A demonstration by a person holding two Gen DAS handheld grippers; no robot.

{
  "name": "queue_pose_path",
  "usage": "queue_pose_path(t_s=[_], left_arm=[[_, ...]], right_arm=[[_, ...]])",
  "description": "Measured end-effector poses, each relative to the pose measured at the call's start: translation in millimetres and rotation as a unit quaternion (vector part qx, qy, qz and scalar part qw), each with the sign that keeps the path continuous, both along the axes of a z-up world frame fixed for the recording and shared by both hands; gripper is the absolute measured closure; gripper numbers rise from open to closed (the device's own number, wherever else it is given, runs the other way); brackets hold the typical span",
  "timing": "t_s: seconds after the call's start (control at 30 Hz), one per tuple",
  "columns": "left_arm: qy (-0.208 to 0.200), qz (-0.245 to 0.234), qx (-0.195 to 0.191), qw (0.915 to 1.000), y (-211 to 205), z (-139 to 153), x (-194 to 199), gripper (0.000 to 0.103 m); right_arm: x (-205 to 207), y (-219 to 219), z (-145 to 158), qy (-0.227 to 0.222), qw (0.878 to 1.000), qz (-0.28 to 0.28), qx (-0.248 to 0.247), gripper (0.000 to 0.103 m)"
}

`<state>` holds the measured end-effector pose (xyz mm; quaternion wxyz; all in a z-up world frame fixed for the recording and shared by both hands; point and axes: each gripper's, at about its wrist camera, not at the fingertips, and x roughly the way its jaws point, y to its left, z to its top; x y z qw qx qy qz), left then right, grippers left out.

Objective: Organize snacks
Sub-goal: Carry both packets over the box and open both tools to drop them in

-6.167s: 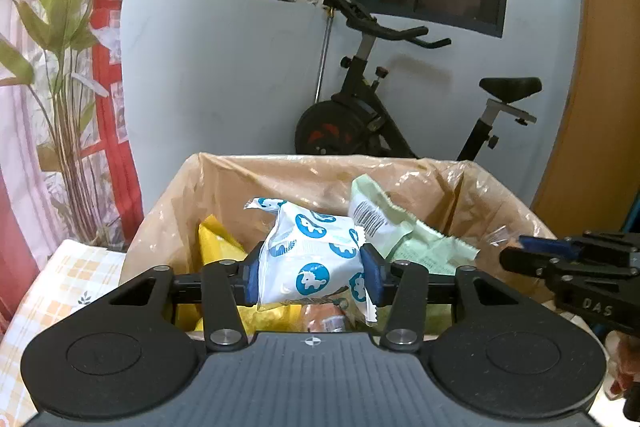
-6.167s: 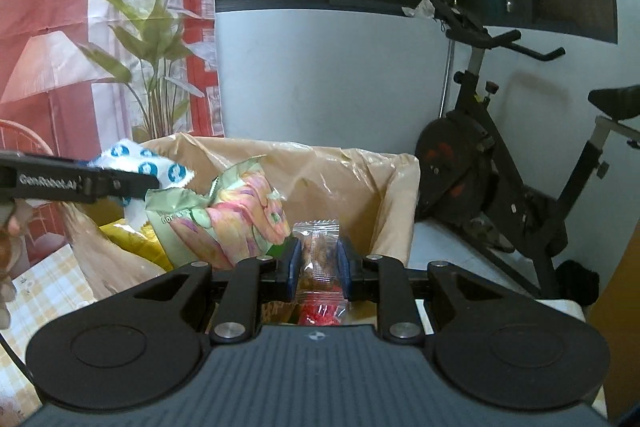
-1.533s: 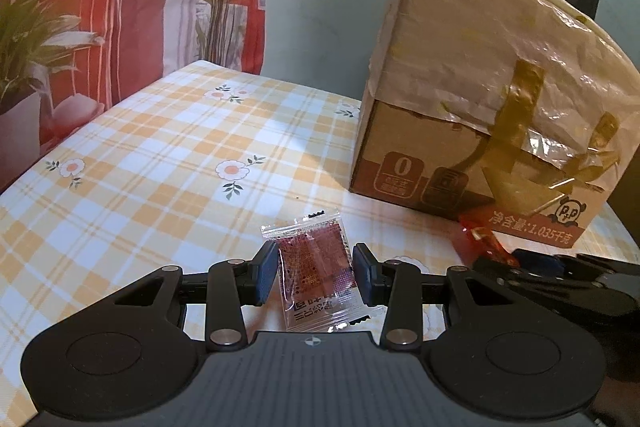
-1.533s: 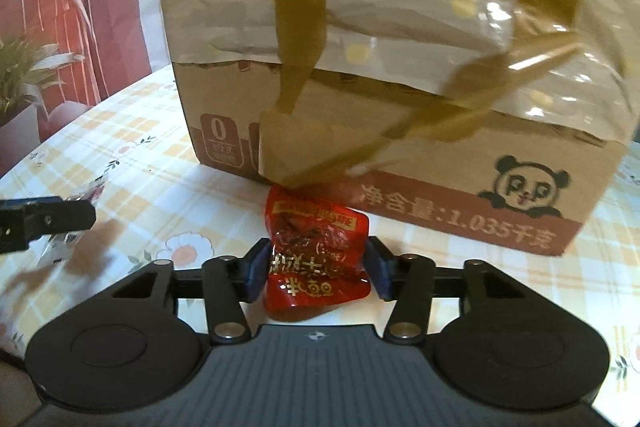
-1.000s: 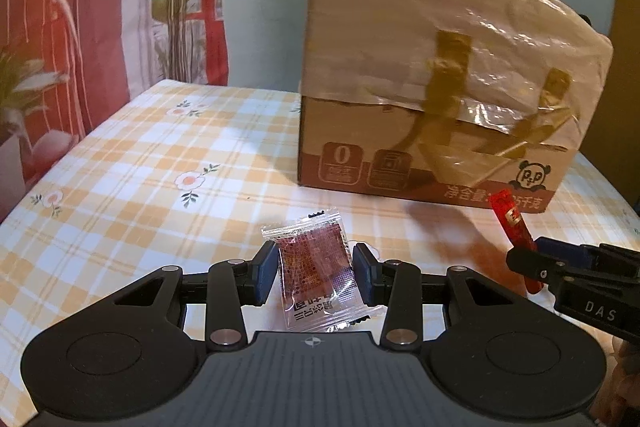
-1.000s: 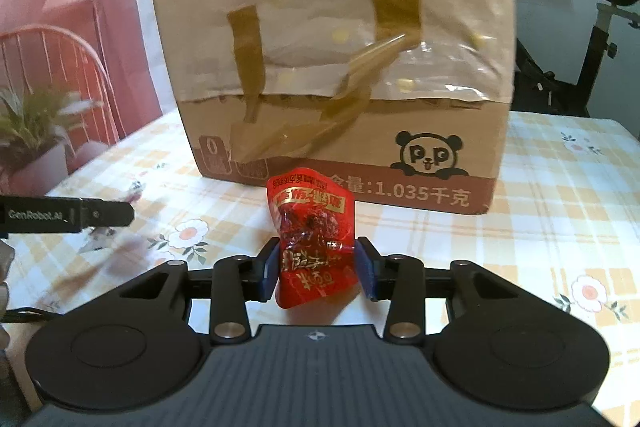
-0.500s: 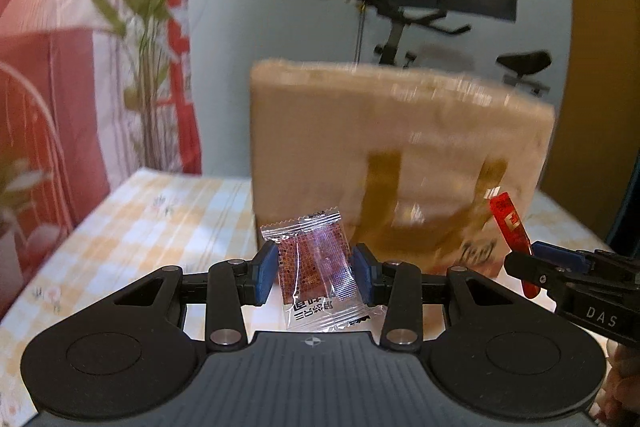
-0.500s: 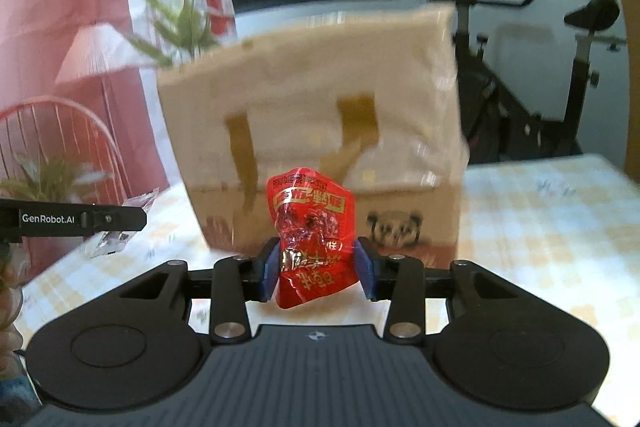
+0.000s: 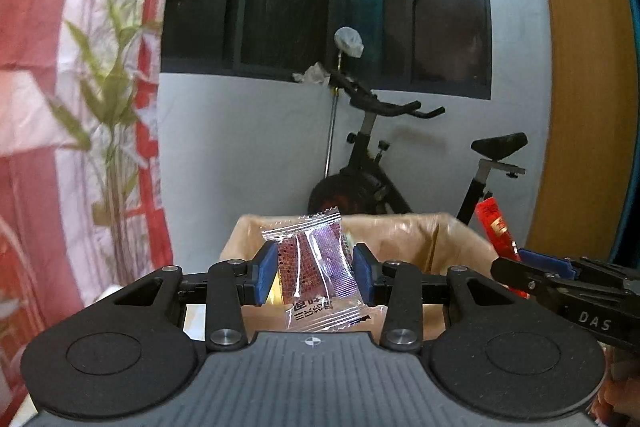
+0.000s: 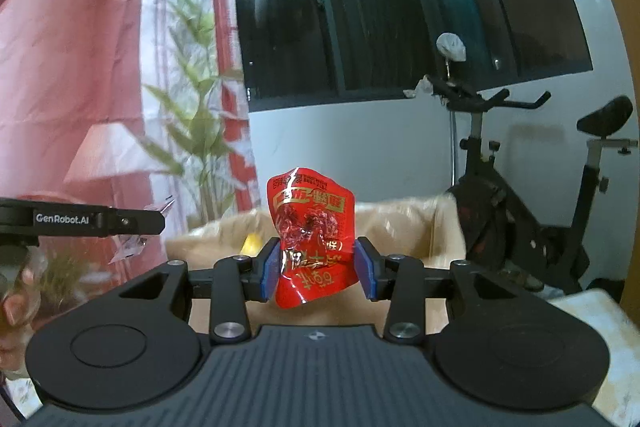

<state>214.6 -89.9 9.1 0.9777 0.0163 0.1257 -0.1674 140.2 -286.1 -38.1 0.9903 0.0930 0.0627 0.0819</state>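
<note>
Both grippers hover level with the box [image 9: 460, 235] rim, the left gripper [image 9: 314, 273] pinching a clear packet [image 9: 316, 267], the right gripper [image 10: 316, 269] a red packet [image 10: 312, 227]; next, carry each over the opening and spread the jaws.

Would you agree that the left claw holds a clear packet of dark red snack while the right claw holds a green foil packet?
Not quite: the right claw holds a red foil packet, as the right wrist view shows. The left claw does hold the clear packet of dark red snack.
</note>
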Motion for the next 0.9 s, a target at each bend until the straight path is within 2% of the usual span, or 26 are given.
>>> queue_pose_path(t_s=[0.13,0.33,0.67,0.9], left_arm=[[0.013,-0.001,0.007,0.9999,-13,4,30,0.06],[0.047,0.012,0.022,0.9986,-23,-8,73,0.06],[0.085,0.014,0.049,0.995,-22,-29,91,0.059],[0.094,0.007,0.068,0.9932,-25,-34,93,0.059]], right_arm=[[36,-8,15,0.018,1.0,-0.007,-0.018,0.061],[81,-16,14,0.081,0.996,-0.009,-0.025,0.061],[104,-18,2,0.134,0.991,-0.02,-0.02,0.061],[105,-17,-2,0.153,0.987,-0.026,-0.03,0.061]])
